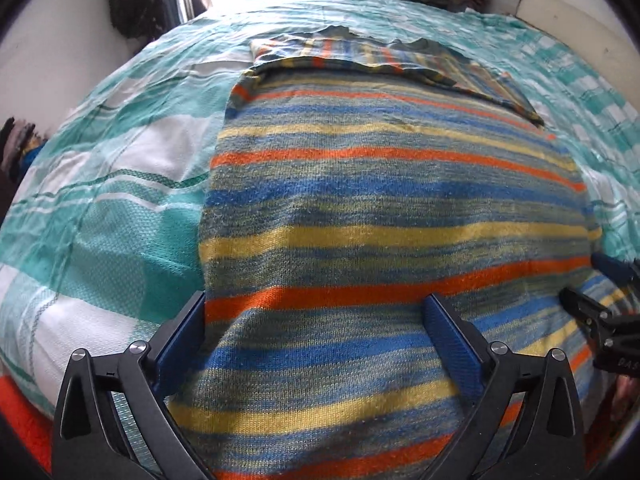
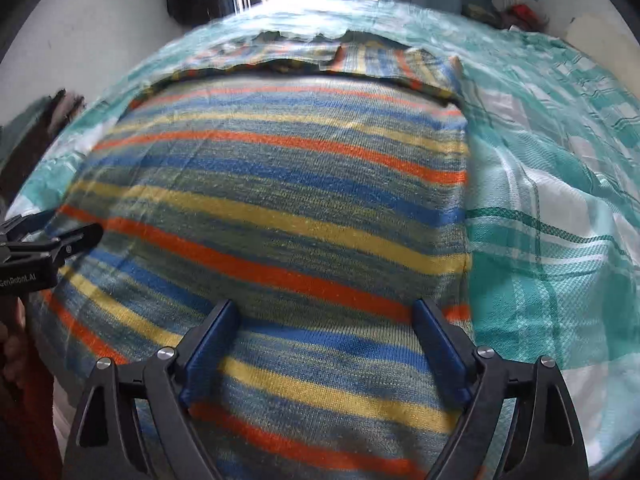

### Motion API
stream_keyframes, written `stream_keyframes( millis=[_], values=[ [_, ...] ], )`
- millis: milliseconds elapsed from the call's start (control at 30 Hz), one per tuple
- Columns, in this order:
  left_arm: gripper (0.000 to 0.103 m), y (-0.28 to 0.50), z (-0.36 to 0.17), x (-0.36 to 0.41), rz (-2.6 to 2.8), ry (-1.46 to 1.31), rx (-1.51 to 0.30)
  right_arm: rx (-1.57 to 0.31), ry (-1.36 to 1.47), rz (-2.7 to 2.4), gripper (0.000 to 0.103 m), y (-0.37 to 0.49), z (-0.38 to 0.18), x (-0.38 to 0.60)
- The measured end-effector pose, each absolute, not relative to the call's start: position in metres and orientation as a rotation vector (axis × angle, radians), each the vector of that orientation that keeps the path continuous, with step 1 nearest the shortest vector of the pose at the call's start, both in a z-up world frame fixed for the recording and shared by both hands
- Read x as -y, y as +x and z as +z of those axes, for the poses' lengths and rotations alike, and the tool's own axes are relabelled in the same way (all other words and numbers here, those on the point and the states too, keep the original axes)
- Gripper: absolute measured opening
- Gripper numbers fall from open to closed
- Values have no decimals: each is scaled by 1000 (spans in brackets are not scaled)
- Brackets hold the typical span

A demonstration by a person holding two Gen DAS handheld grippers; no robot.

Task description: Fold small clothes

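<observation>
Both grippers spread wide, holding nothing, low over near hem of striped sweater (image 1: 380,200).

Left gripper (image 1: 316,320) straddles lower-left edge; right gripper (image 2: 324,324) lower-right edge; long axis toward frame top; equally near.

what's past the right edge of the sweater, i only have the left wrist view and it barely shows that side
Observer: In the right wrist view the sweater ends in a straight edge, with teal and white checked bedspread beyond it.
Operator: is the right gripper holding anything
Observer: No. The right gripper is open over the sweater's near part, nothing pinched.
Operator: where does my left gripper sit from there
Observer: The left gripper pokes in at that view's left edge, over the sweater's left side.
Operator: sleeves done?
Observer: A sleeve lies folded across the sweater's far end.
</observation>
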State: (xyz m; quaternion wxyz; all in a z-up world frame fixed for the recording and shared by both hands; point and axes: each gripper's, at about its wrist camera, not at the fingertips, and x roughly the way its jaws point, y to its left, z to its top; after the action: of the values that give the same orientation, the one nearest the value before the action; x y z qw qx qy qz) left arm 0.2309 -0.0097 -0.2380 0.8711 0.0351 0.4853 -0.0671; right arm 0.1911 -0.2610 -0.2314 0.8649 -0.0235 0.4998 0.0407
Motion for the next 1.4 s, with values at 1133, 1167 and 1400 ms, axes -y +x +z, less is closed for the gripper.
stream_keyframes(
  millis=[1133, 1167, 1400],
  values=[
    [102, 227, -244, 14, -150, 122, -975, -1011, -89, 78, 101, 192, -241, 258],
    [102, 227, -244, 14, -150, 122, -975, -1011, -89, 78, 101, 192, -241, 258],
    [102, 228, -244, 15, -151, 125, -979, -1009, -88, 69, 101, 192, -243, 259]
  ],
)
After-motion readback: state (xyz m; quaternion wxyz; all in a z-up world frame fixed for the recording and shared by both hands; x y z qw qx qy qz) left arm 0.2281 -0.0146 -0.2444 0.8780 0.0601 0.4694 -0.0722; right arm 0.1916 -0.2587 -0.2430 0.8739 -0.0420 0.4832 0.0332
